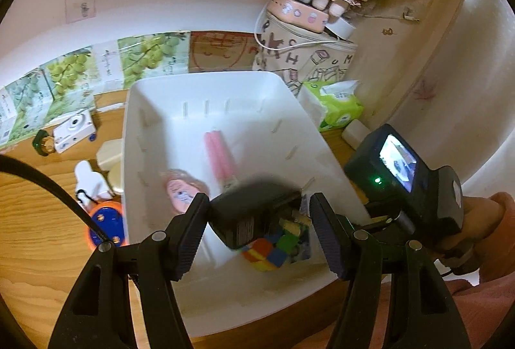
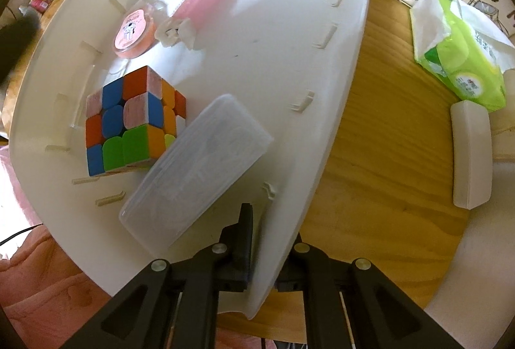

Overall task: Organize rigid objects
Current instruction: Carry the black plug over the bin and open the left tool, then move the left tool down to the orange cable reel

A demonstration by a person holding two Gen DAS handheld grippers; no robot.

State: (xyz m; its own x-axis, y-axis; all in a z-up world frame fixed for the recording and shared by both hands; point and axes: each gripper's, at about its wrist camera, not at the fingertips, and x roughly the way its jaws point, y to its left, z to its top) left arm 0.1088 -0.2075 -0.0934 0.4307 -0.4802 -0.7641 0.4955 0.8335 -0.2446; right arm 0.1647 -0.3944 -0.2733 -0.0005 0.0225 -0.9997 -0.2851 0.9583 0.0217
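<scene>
From my left wrist view, a black adapter [image 1: 254,217], smeared by motion, covers part of the cube [image 1: 268,252] and most of the clear case behind it. From my right wrist view, the tray wall [image 2: 322,130] hides my outer finger; only the inner one [image 2: 243,239] shows. The tissue pack's [image 2: 460,59] print is too small to read.

Single block letters — H, U, M, T — on the canvas bag [image 1: 309,59].
</scene>
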